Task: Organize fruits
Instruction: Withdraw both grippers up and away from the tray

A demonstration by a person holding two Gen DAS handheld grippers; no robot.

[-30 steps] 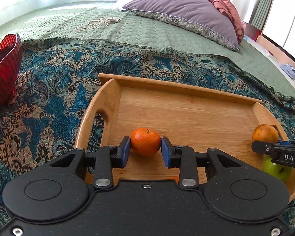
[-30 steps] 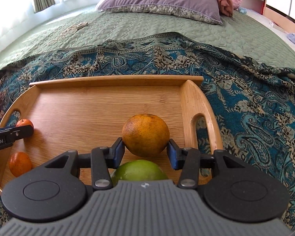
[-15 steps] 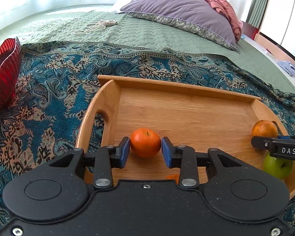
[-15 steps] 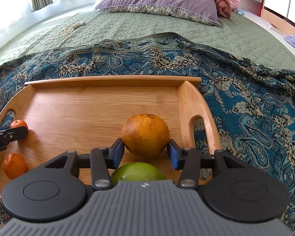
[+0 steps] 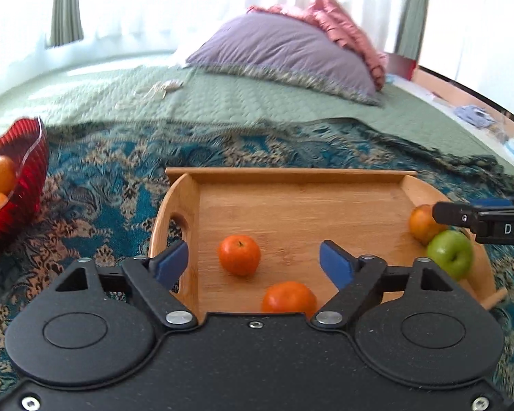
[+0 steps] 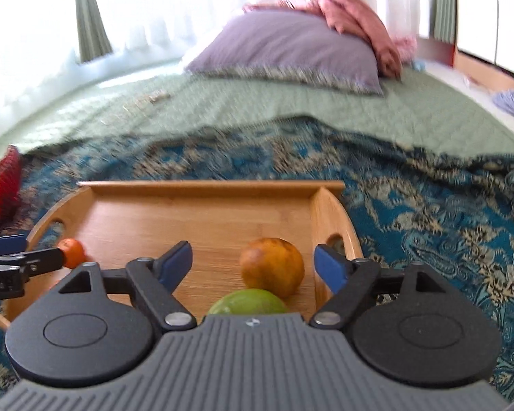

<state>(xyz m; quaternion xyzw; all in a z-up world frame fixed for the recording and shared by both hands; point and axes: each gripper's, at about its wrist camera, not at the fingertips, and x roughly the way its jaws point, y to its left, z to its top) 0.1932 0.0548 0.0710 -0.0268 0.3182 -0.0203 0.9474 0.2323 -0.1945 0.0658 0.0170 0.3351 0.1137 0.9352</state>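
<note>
A wooden tray (image 5: pixel 301 202) lies on the patterned blanket. In the left wrist view my left gripper (image 5: pixel 253 260) is open, raised over the tray's left end, with a tangerine (image 5: pixel 239 255) lying free between its jaws and a second tangerine (image 5: pixel 289 297) nearer the camera. In the right wrist view my right gripper (image 6: pixel 253 263) is open over the tray's right end (image 6: pixel 202 219). A large orange (image 6: pixel 272 267) lies free between its jaws, with a green apple (image 6: pixel 248 303) just in front of the camera. The orange (image 5: pixel 423 220) and apple (image 5: pixel 450 254) also show in the left wrist view.
A red fluted bowl (image 5: pixel 20 185) holding orange fruit stands on the blanket to the tray's left. A purple pillow (image 5: pixel 284 54) and pink cloth lie at the far end of the green bedspread. A cord (image 5: pixel 154 89) lies on the bedspread.
Both grippers have opened and let go of their fruit, the left off the tangerine and the right off the orange. Both have lifted and drawn back from the tray.
</note>
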